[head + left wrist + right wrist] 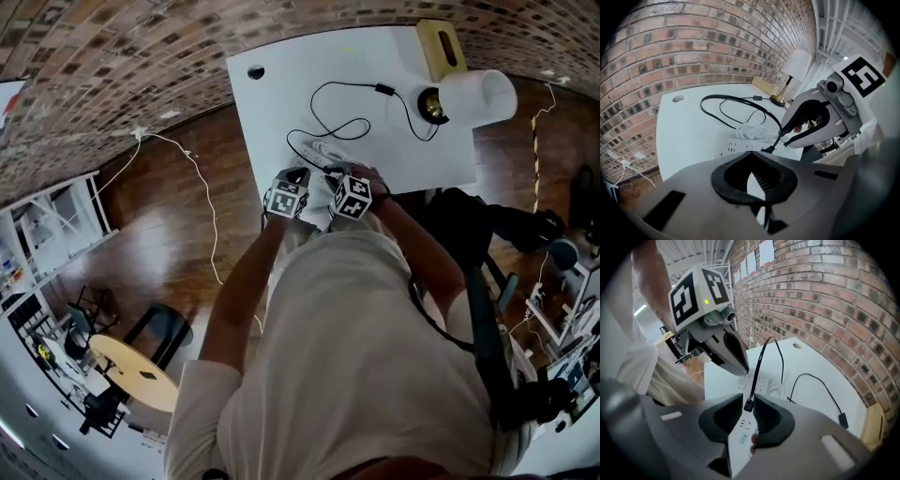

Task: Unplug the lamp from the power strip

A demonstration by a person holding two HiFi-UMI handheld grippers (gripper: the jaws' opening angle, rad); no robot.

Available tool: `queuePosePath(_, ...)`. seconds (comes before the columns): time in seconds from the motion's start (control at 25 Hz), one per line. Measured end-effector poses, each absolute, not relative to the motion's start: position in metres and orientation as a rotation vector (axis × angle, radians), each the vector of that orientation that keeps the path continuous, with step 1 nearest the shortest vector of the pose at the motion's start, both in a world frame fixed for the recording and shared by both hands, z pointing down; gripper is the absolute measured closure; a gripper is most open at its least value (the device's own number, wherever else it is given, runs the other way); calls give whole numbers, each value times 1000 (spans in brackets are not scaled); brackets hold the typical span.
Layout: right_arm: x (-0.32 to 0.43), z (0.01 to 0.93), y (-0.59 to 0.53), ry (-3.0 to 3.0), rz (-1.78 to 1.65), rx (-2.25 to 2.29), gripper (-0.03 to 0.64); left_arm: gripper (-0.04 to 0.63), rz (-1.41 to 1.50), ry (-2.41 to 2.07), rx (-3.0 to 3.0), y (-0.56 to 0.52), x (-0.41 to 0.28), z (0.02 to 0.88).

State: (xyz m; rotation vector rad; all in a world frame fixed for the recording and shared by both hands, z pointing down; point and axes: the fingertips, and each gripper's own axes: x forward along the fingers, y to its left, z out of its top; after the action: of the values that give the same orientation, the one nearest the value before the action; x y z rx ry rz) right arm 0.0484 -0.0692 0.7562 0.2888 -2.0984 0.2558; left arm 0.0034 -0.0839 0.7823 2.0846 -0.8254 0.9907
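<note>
White table (281, 84) against brick wall (141, 56). With right gripper (748, 398), pinches black plug (749, 405), jaws narrowly apart, just above power strip (758, 379); cannot tell whether prongs still seated. Holds left gripper (751, 154) closed, empty, over strip's near end; contact unclear. Risks lifting unpinned strip with plug, slipping onto thin cord (759, 362) and straining it, jerking lamp (469, 97) at far corner. Points both grippers steeply down, side by side, forearms converging.

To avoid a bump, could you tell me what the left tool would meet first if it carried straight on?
Most likely the power strip just beyond its tips, though depth is unclear.
</note>
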Motion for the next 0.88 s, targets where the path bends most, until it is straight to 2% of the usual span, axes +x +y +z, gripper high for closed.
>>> queuePosePath(0.32,39,744,-70,-2112,238,373,554,591,1061,-708,2141,-78,8,808)
queuePosePath(0.52,36,744,-73,-2113,258,409,589,591,1249,-714,2297,-82,8,816)
queuePosePath(0.88,35,755,-72,-2083,282,412,586,592,1393,-705,2413,-79,9,828)
